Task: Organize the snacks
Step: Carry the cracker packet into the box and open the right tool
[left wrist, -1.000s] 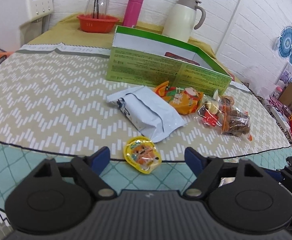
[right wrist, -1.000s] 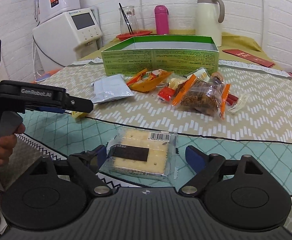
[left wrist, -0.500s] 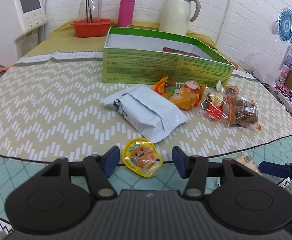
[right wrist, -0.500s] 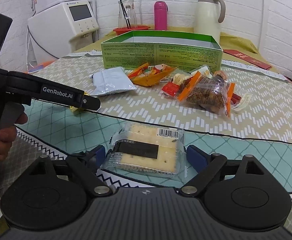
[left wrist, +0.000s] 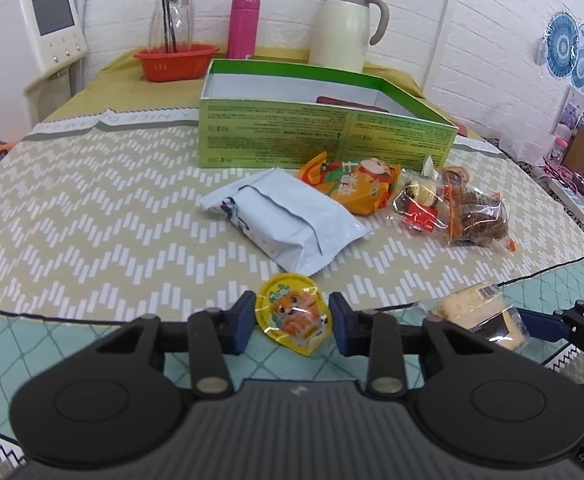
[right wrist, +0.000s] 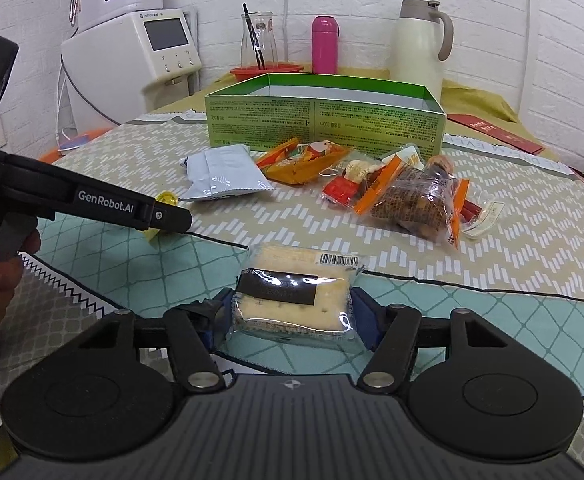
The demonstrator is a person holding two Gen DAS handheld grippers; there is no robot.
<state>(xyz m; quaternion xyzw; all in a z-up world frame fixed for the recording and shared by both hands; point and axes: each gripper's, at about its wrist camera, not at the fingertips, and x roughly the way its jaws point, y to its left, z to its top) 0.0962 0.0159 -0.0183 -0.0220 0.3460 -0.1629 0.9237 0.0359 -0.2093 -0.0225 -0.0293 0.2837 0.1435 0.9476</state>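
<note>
Both tools were of one build. The right gripper (right wrist: 290, 310) showed a ribbed dark-grey housing, two round black discs, black linkage arms with silver pivot screws, and blue pads (right wrist: 366, 314). The left gripper (left wrist: 291, 319) matched it — seen from the side at left of the right-wrist frame, it bore white "GenRobot.AI" lettering.

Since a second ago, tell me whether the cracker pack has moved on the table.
Cannot tell: the cracker pack keeps its place near the cloth's black border line, while the right gripper now presses its sides.
</note>
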